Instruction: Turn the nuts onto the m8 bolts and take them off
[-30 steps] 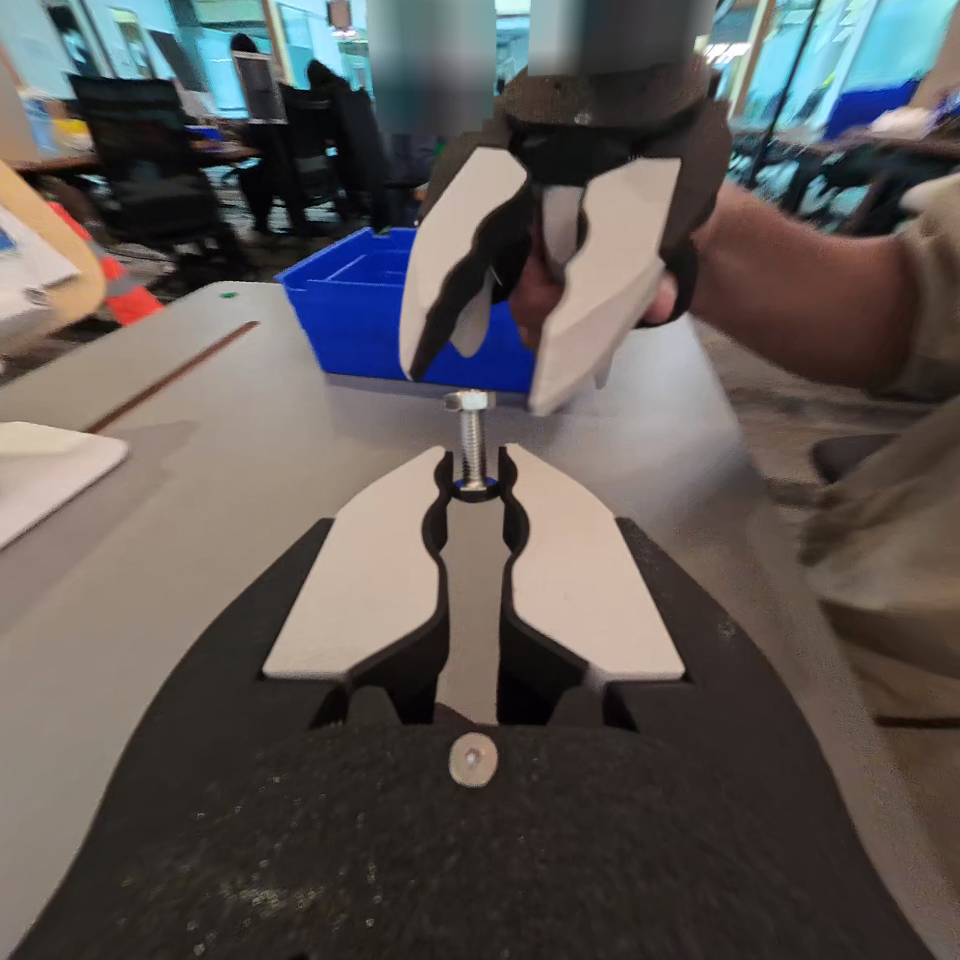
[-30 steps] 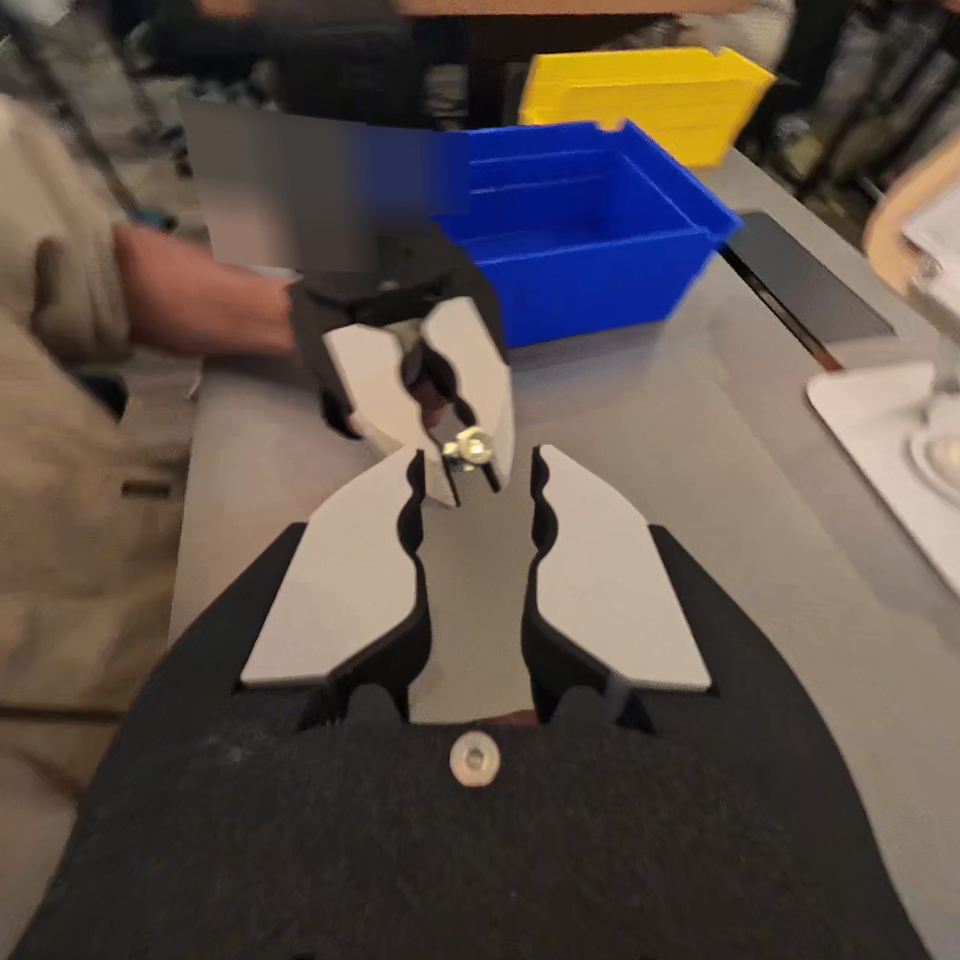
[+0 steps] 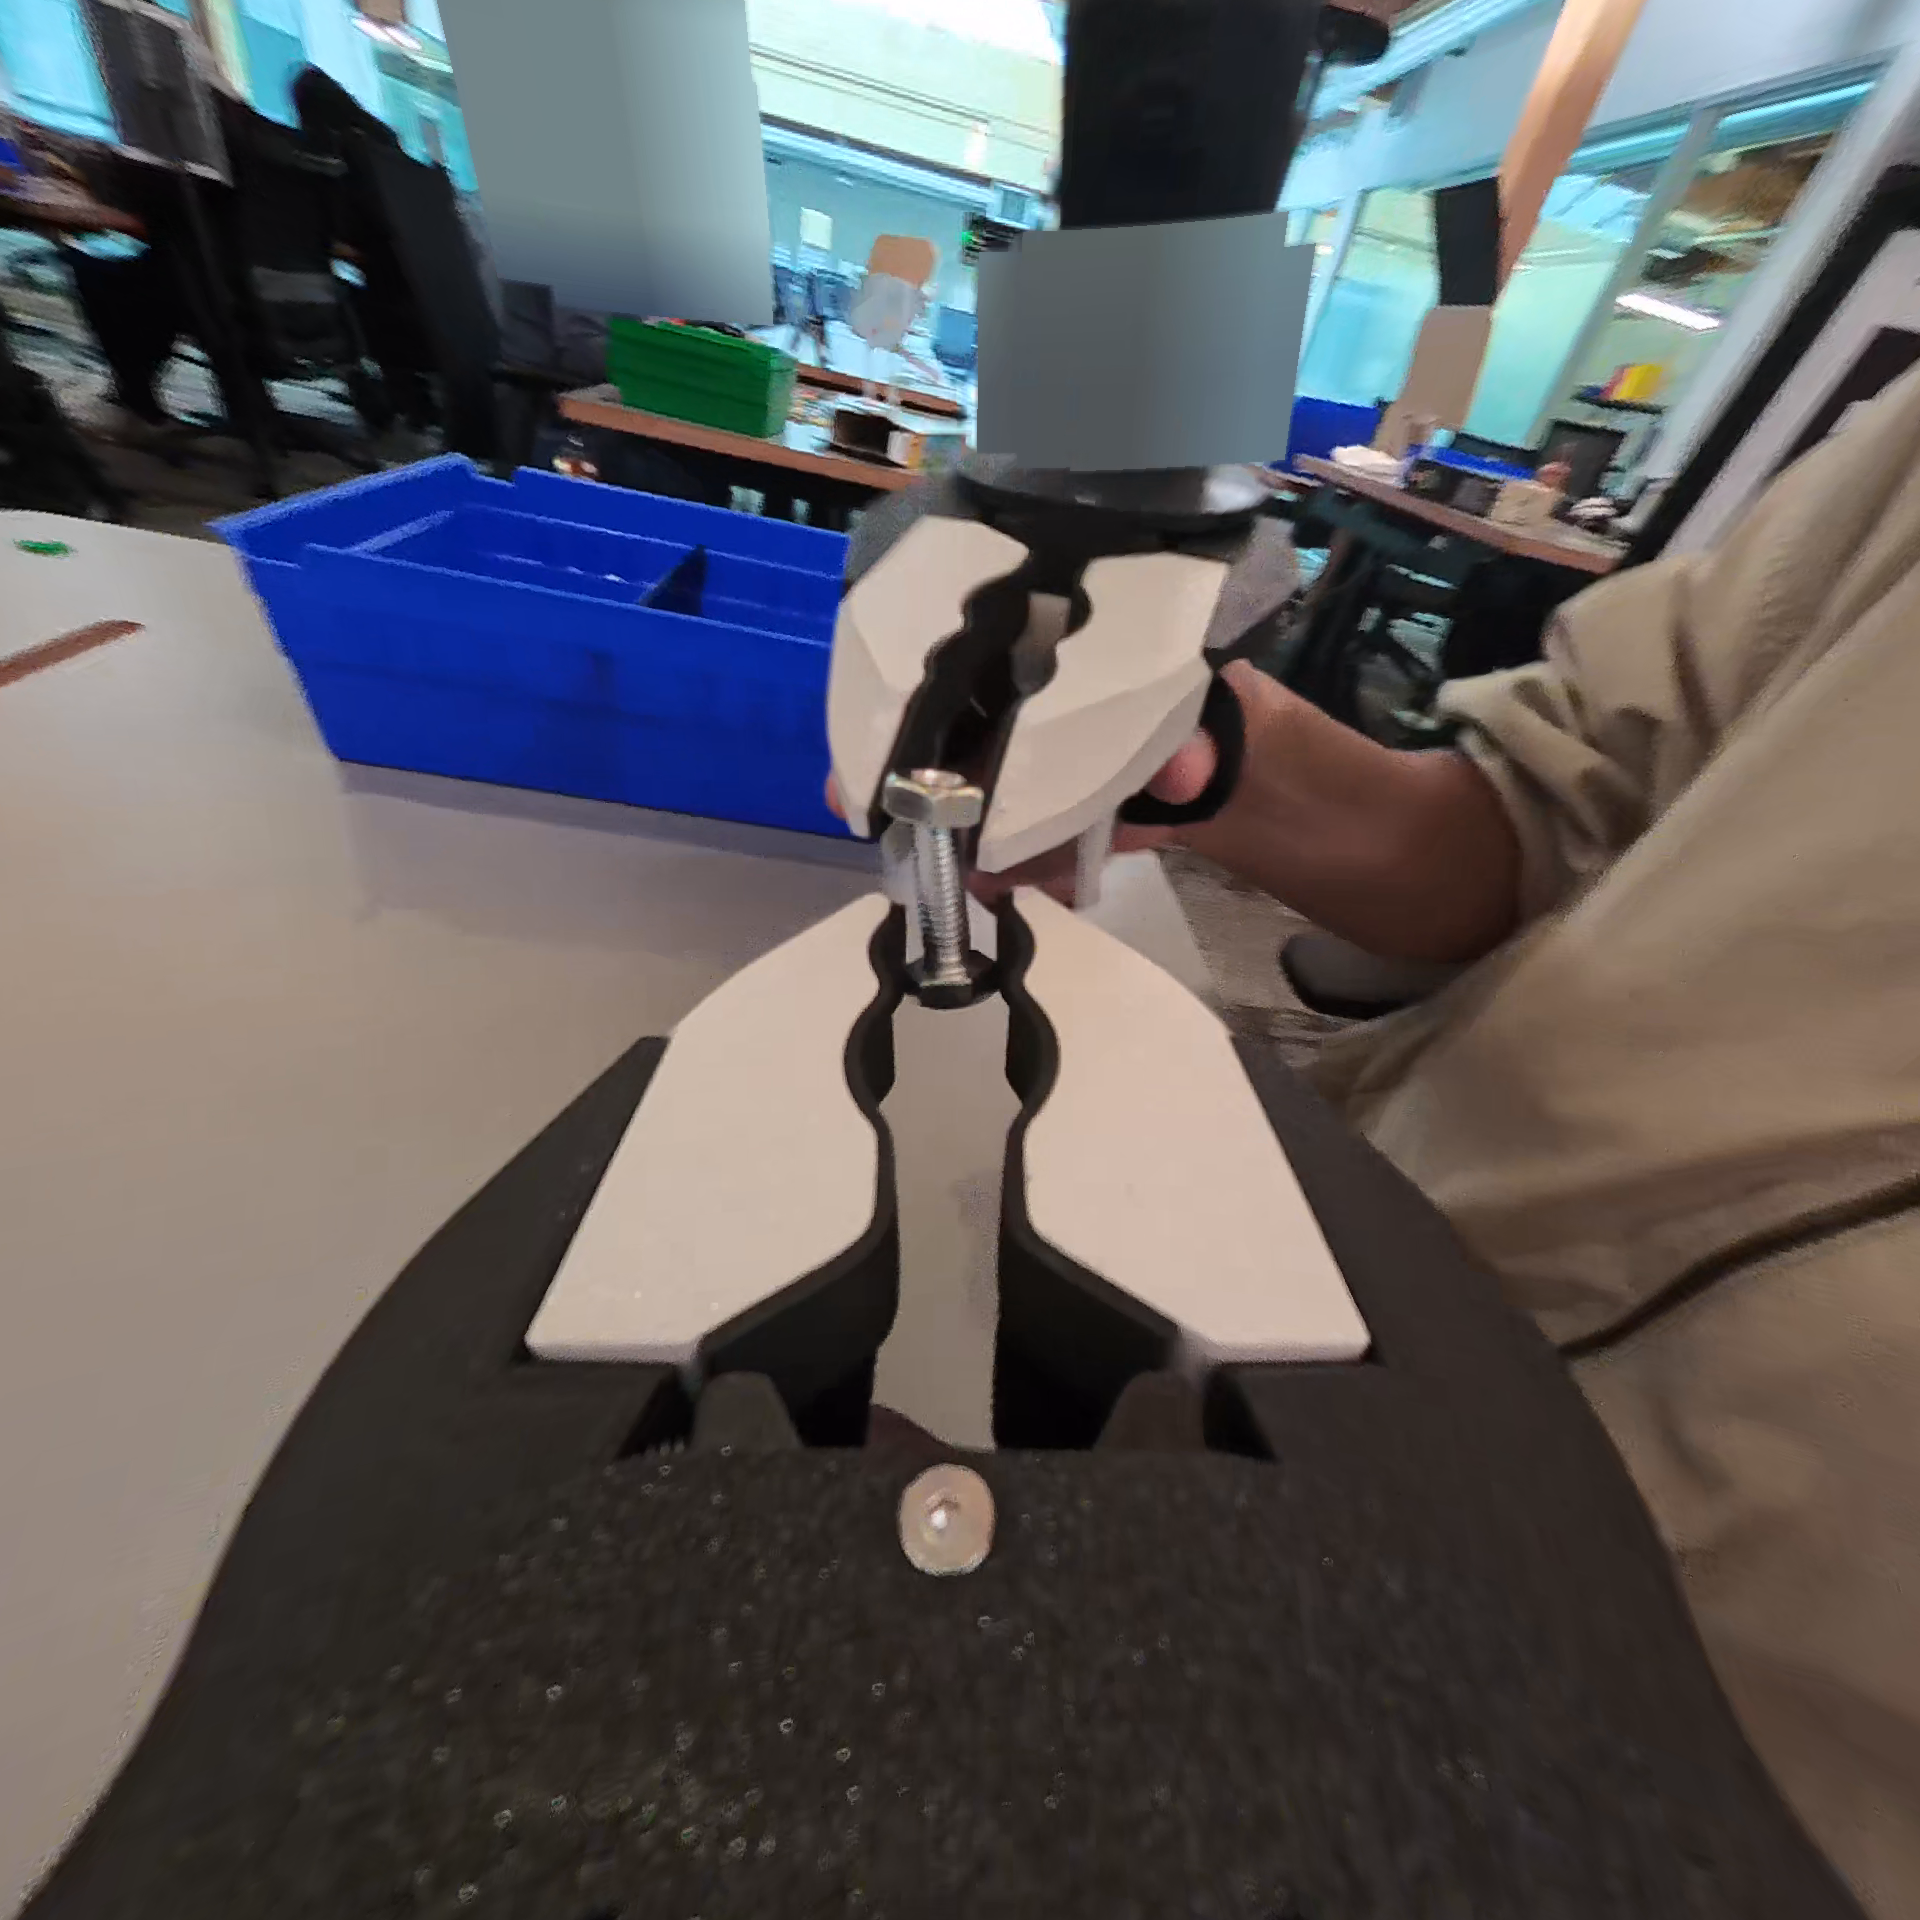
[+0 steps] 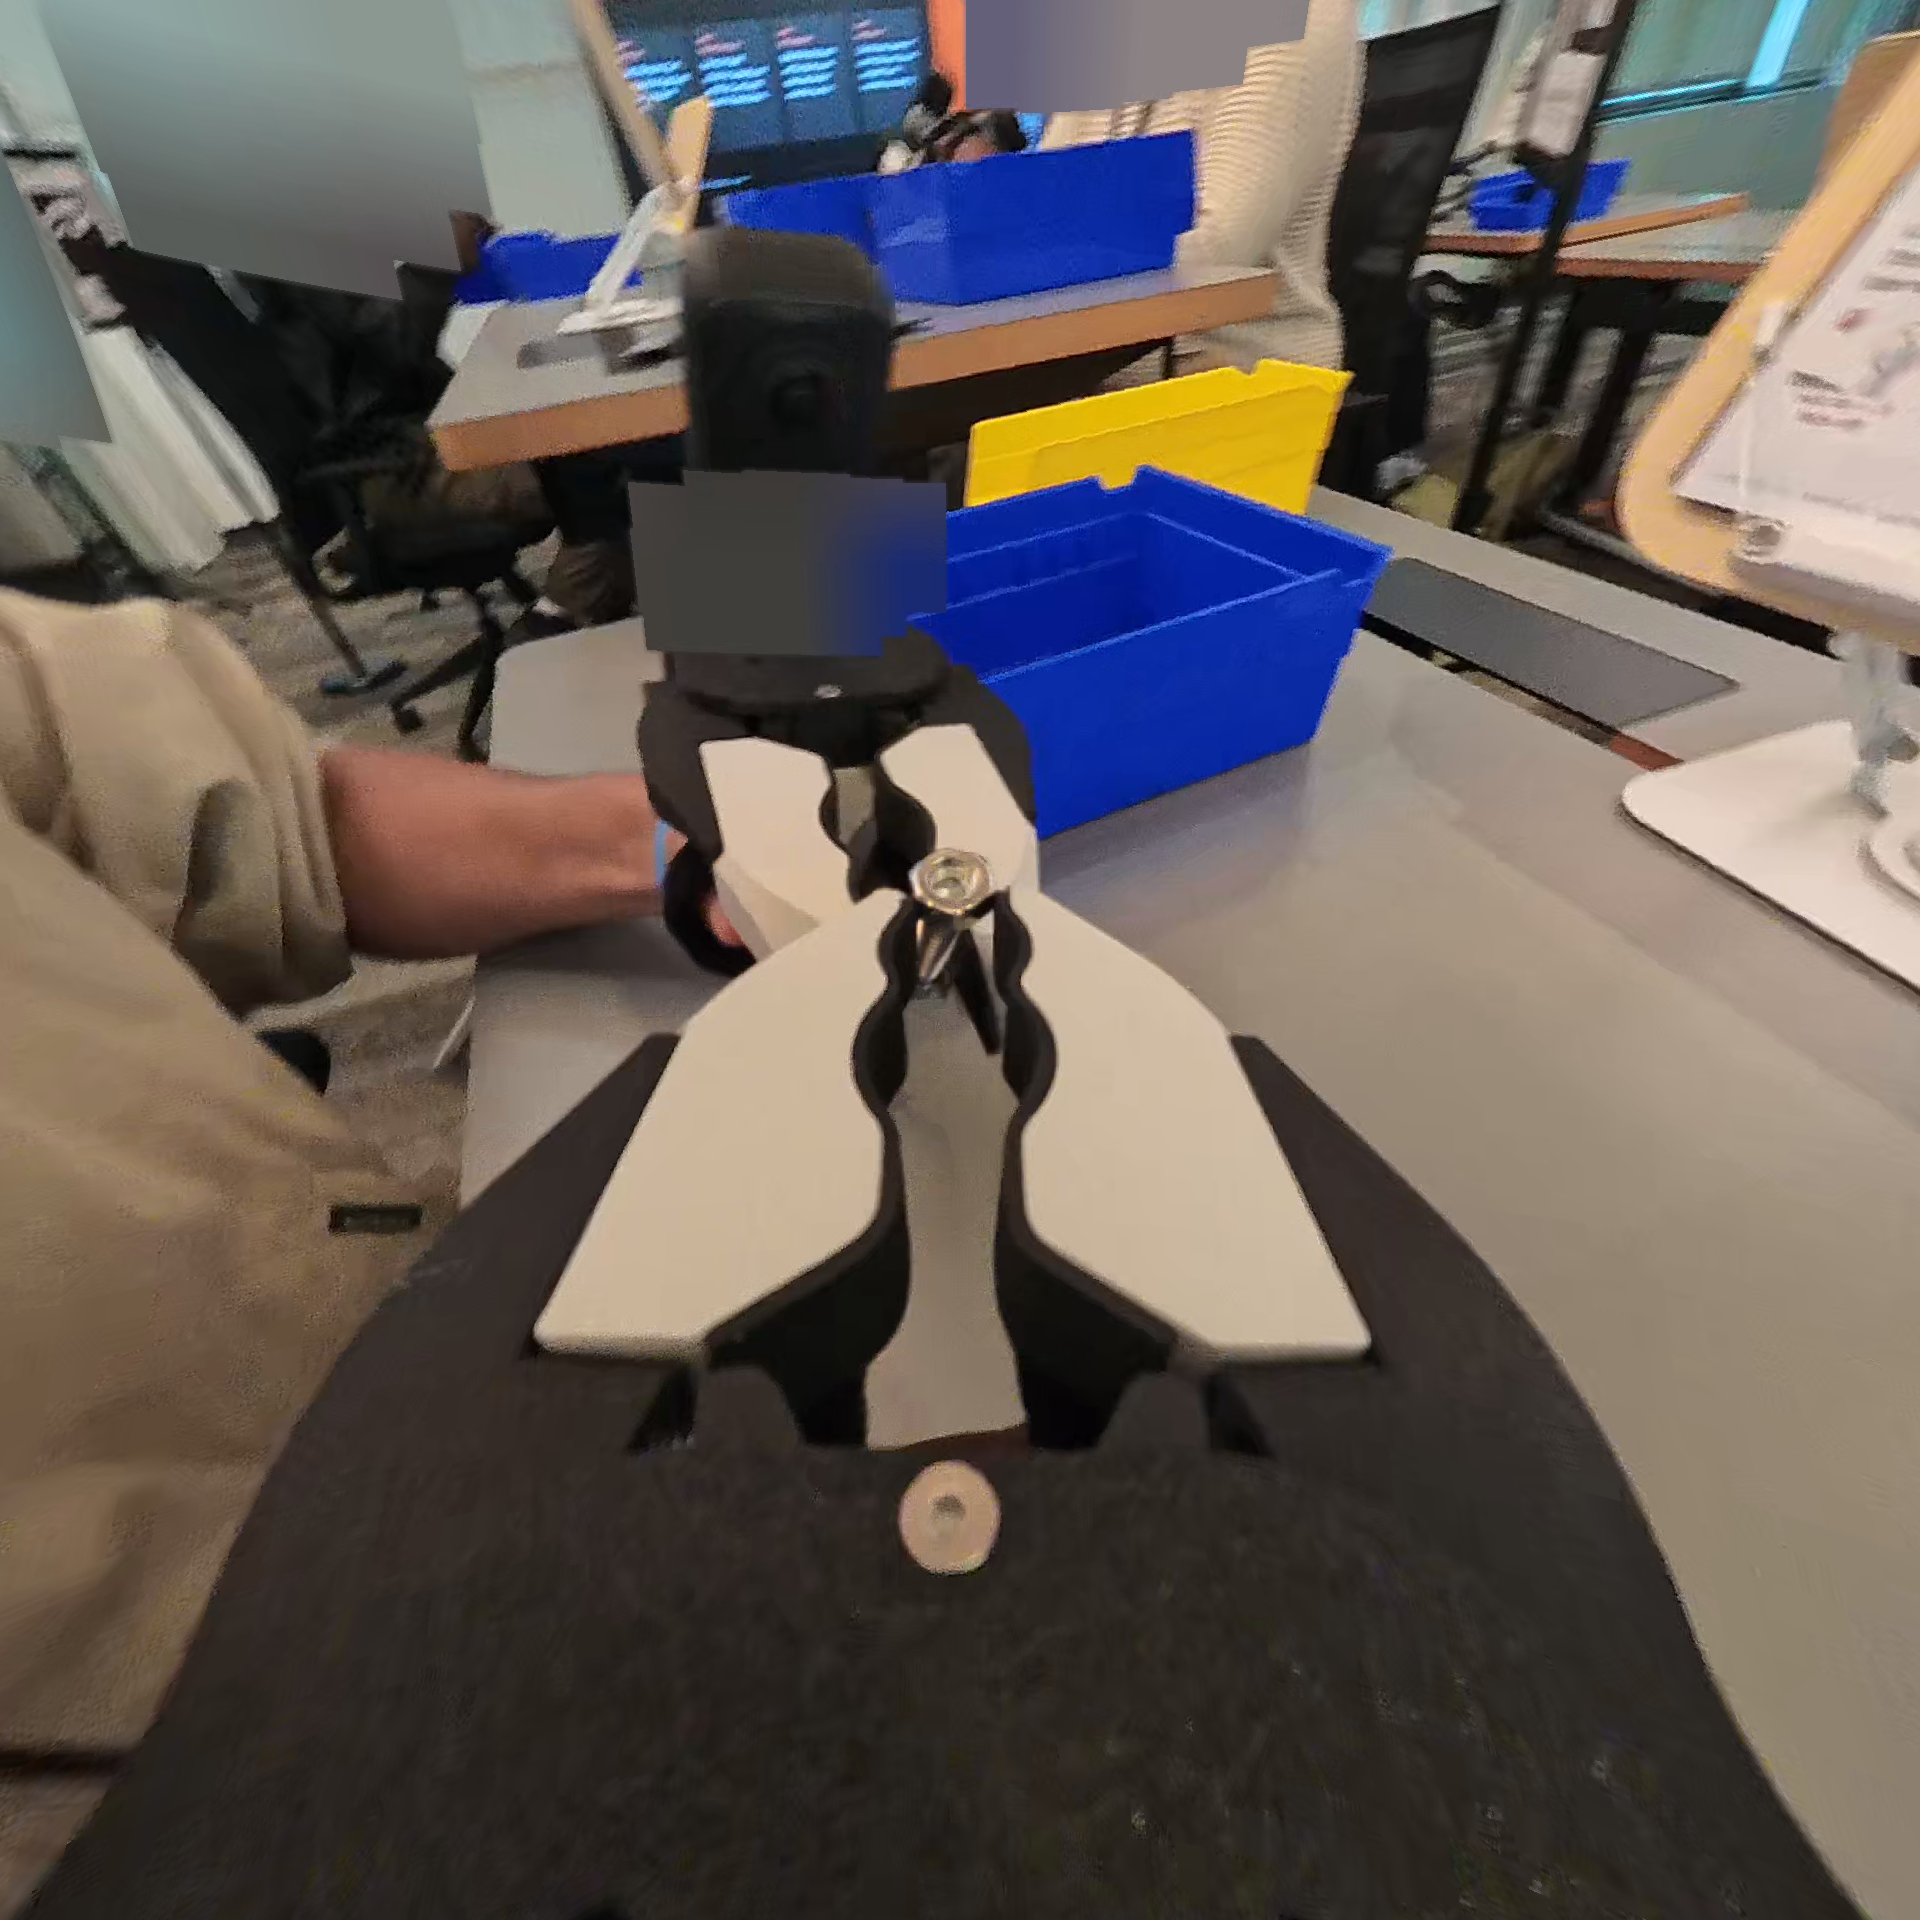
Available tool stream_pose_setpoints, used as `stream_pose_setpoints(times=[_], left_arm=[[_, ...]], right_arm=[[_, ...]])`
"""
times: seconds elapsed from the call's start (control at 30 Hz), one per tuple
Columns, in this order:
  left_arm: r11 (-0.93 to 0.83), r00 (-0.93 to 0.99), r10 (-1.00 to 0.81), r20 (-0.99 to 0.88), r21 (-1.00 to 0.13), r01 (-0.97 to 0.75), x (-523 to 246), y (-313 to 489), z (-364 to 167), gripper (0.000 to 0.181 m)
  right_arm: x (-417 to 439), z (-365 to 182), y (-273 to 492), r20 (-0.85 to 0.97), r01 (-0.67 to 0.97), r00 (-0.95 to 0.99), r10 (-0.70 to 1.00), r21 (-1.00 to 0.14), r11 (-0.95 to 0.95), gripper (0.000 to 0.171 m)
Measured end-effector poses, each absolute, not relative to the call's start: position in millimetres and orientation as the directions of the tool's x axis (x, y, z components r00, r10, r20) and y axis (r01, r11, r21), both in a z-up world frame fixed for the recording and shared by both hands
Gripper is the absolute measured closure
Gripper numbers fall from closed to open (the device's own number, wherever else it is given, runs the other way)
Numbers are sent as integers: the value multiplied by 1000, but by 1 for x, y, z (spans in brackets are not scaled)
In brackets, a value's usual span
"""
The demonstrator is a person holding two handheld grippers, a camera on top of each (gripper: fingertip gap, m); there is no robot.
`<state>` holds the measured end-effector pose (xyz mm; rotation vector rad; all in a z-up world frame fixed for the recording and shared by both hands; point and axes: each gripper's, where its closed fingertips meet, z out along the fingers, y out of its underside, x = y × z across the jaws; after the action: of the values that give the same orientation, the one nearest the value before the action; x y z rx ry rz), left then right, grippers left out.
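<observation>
A silver bolt [image 3: 935,883] stands upright above the grey table [image 3: 312,987], hex head up. My left gripper [image 3: 945,940] is shut on the nut [image 3: 948,977] at the bolt's lower end. My right gripper [image 3: 930,842] comes down from the far side, its tips closed round the bolt head. In the right wrist view the bolt [image 4: 951,881] sits between my right gripper's [image 4: 951,925] narrow tips, and the left gripper's fingers [image 4: 769,831] reach in from behind. The nut is hidden in that view.
A blue bin [image 3: 540,665] stands on the table behind the grippers; it also shows in the right wrist view [image 4: 1164,665], with a yellow bin [image 4: 1153,436] behind it. A white stand base [image 4: 1766,831] sits at the right. The person's arm [image 3: 1351,831] reaches in from the right. Both grippers' tips are close together, under 4 cm apart.
My right gripper was open and above the bolt; it has come down and closed round the bolt head. My left gripper still holds the bolt's lower end.
</observation>
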<state>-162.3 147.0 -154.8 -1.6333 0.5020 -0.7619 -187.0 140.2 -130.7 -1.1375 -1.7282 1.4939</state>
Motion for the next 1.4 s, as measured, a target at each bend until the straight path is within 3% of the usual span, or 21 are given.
stream_pose_setpoints(times=[0.27,0.5,0.6,0.77,0.9,1.0,1.13,1.4], left_arm=[[-281,494,-807,322,-947,158,-141,128,-149,165],[-281,499,-804,322,-947,158,-147,130,-150,165],[-235,632,-723,279,-960,154,-176,147,-149,165],[-130,924,-361,122,-988,79,-236,183,-150,165],[-148,1000,9,-2,-989,0,-281,194,-160,165],[-167,973,231,-6,-985,33,-305,188,-167,165],[-229,946,322,47,-965,126,-303,175,-187,165],[-216,928,363,87,-961,175,-288,148,-204,165]], right_arm=[[-167,-121,117,-149,211,-777,611,-977,30,158],[-175,-111,121,-142,184,-798,586,-983,12,158],[-185,-106,142,-72,149,-678,731,-988,41,158],[-201,-108,196,5,125,-268,963,-991,40,157],[-201,-135,239,-45,149,76,996,-987,-56,157],[-196,-155,256,-78,128,250,965,-985,-112,157],[-193,-172,263,3,125,380,925,-991,-48,157],[-198,-181,262,-17,122,370,929,-990,-66,157]])
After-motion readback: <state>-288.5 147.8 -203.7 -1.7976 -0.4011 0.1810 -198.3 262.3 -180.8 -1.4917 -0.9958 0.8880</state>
